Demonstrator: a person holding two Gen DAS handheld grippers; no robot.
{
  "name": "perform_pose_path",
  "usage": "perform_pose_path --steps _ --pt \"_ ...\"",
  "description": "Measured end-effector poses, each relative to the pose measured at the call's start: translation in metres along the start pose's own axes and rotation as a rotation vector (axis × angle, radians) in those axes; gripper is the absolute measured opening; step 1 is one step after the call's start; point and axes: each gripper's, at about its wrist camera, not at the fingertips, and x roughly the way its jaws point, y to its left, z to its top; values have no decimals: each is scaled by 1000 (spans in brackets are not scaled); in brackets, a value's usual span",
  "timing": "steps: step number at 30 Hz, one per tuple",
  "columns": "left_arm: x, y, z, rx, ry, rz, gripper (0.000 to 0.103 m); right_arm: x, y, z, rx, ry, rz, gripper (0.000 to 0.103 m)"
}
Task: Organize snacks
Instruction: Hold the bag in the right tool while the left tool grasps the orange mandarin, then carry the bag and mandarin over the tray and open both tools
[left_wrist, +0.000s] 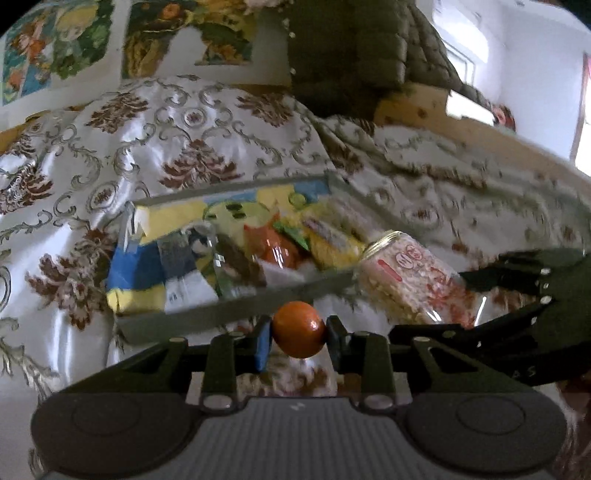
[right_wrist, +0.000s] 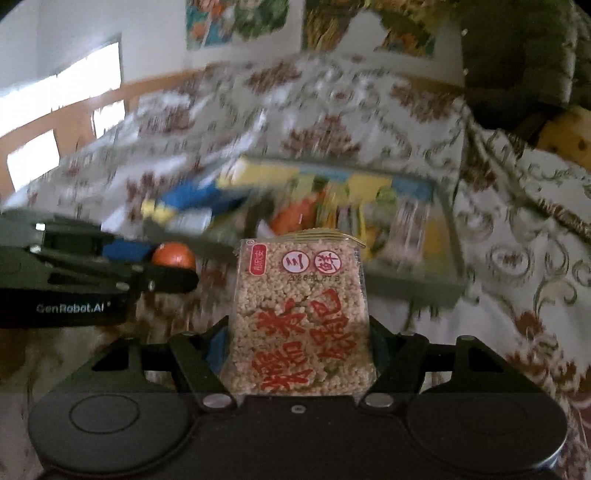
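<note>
A small round orange-brown ball sits pinched between the fingers of the left gripper, just short of the grey shallow tray's near rim. The right gripper clamps a clear-wrapped puffed rice cake with red characters, also beside the tray. Mixed wrapped snacks fill the tray, which rests on a white floral-patterned cloth.

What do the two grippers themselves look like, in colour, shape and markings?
Both are matte black linkage frames with silver rivets. The left gripper has a blue pad on one finger, a ribbed grey body between two round black housings, and white "GenRobot.AI" lettering on its side. The right gripper has the same round housings. No cables or sleeves show.
</note>
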Motion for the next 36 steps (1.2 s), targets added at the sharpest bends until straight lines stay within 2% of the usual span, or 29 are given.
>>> perform_pose_path --steps 5,9,13,19,26,31,36 --pt "11 17 30 -43 -59 34 35 16 -12 33 60 -95 -44 74" --pt "32 33 52 -99 -80 104 35 39 -22 59 118 -145 -55 74" --pt "55 45 61 -155 -75 187 35 59 -40 73 176 -159 -67 74" --pt "89 43 59 -190 -48 251 35 83 -63 75 248 -136 -79 74" --pt "106 34 54 -198 -20 327 35 102 -71 64 282 -88 -89 74" --pt "110 31 57 -216 -10 347 35 107 -66 62 252 -74 -100 74" --pt "114 26 57 -221 8 337 36 107 -65 62 245 -66 -109 76"
